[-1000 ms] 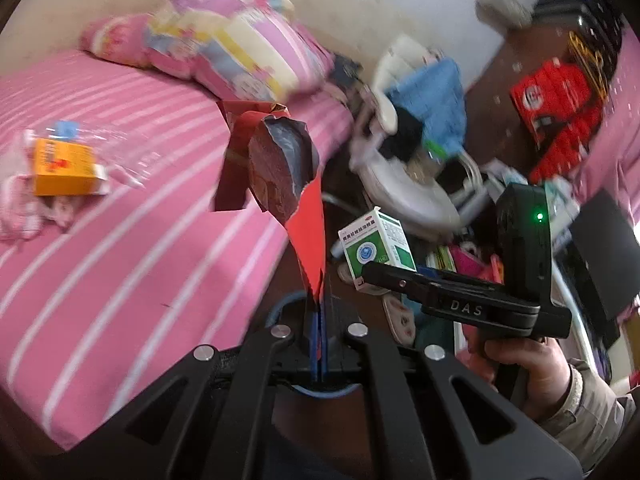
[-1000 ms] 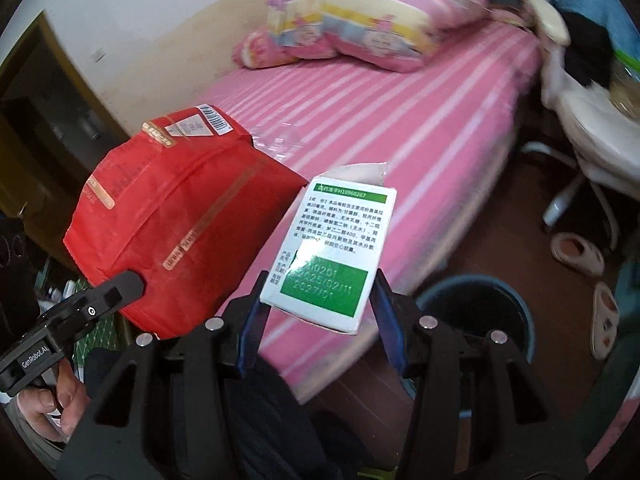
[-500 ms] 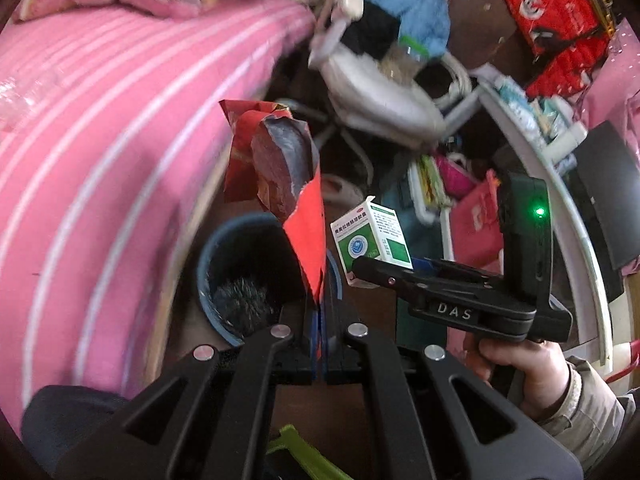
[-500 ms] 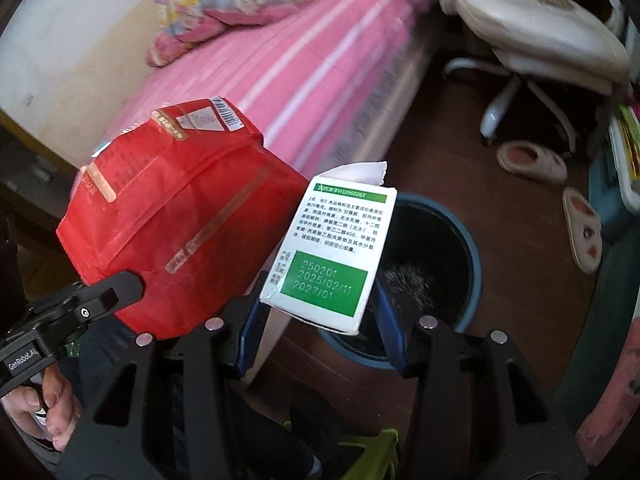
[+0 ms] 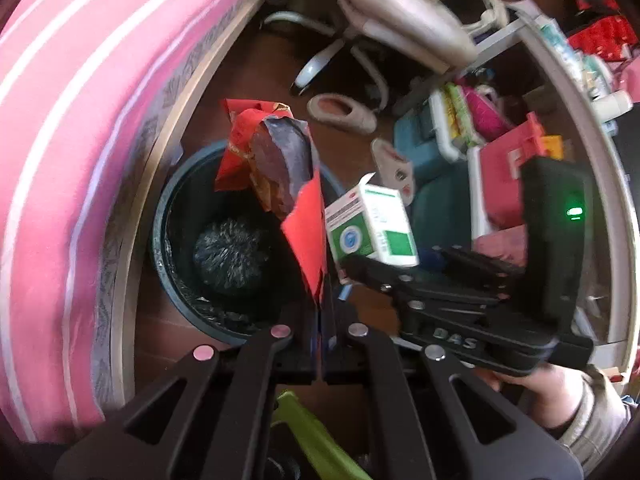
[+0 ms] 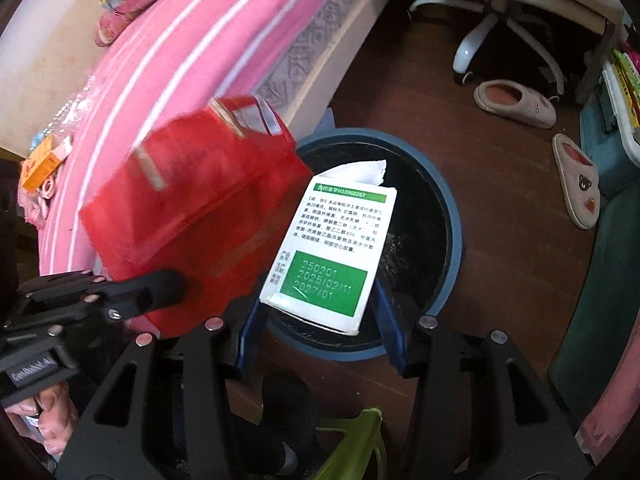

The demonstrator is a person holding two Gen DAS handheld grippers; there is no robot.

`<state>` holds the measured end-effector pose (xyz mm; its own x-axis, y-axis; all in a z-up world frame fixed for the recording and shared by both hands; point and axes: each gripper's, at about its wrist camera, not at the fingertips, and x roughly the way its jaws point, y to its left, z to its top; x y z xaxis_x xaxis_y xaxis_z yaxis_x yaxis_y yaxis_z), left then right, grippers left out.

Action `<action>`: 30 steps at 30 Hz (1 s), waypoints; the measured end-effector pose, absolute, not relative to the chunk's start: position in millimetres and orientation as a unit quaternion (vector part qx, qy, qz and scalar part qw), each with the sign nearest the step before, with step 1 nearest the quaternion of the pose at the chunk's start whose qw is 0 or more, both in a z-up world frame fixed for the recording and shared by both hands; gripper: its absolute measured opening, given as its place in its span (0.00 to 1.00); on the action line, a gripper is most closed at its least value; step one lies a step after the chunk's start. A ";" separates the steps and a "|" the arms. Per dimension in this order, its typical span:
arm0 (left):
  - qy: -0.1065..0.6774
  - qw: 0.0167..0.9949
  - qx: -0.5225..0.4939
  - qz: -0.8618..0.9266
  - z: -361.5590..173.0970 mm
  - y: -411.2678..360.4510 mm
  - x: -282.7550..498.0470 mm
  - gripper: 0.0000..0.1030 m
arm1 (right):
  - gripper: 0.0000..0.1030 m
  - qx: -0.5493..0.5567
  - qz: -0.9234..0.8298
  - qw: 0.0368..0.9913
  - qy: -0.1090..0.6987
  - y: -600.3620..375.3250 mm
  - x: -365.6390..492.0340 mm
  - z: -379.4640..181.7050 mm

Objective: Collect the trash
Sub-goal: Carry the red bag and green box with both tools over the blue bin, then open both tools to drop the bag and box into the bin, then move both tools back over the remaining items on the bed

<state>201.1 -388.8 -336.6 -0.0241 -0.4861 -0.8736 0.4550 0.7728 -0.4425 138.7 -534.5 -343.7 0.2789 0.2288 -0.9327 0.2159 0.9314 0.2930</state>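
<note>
Left gripper (image 5: 322, 300) is clamped tight on the bottom edge of a torn red snack bag (image 5: 280, 184), crinkly foil with a silvery inside, hanging right over the trash bin (image 5: 160, 248). Right gripper (image 6: 320, 312) sits about half open with its blue pads squeezing a white-and-green cardboard medicine box (image 6: 332, 248), top flap torn, also above the bin's mouth.

The bin is round, blue rim, black liner, with a dark fuzzy clump (image 5: 228, 254) at the bottom. It stands on a dark wood floor (image 6: 500, 200) jammed right against the bed (image 6: 180, 60), which has a pink sheet with white stripes. Two plush slippers (image 6: 516, 106) lie nearby, next to a white swivel chair base (image 6: 496, 36). An orange box (image 6: 42, 162) is still on the bed. Something lime green (image 6: 356, 440) pokes up under the grippers, can't tell what it is.
</note>
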 end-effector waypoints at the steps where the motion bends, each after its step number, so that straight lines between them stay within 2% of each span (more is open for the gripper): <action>1: 0.634 0.698 -0.006 -0.333 -341.5 -390.3 204.3 0.01 | 0.51 0.182 0.003 0.778 0.601 -535.1 141.7 -346.6; 3: 0.647 0.695 0.007 -0.314 -357.0 -392.2 212.4 0.05 | 0.54 0.168 -0.004 0.776 0.608 -534.5 144.2 -353.4; 5: 0.657 0.689 0.009 -0.304 -365.0 -392.7 219.2 0.11 | 0.68 0.153 -0.005 0.774 0.614 -533.3 145.8 -360.2; 7: 0.661 0.692 0.007 -0.290 -368.7 -389.3 224.9 0.43 | 0.75 0.135 -0.013 0.776 0.616 -531.5 144.1 -360.8; 10: 0.648 0.703 -0.012 -0.293 -359.9 -385.2 229.4 0.56 | 0.79 0.131 -0.019 0.779 0.613 -530.4 137.6 -357.0; 14: 0.639 0.712 -0.050 -0.286 -345.1 -372.0 231.3 0.62 | 0.79 0.140 -0.022 0.783 0.605 -530.3 130.4 -343.7; 19: 0.595 0.746 -0.097 -0.282 -304.0 -350.0 223.8 0.78 | 0.81 0.134 -0.001 0.805 0.577 -514.2 127.8 -302.2; 26: 0.537 0.784 -0.194 -0.245 -246.2 -281.2 217.6 0.81 | 0.84 0.095 0.066 0.847 0.518 -461.4 141.9 -227.1; 30: 0.501 0.808 -0.213 -0.225 -215.3 -234.5 207.9 0.81 | 0.85 0.079 0.106 0.861 0.490 -423.7 154.1 -195.0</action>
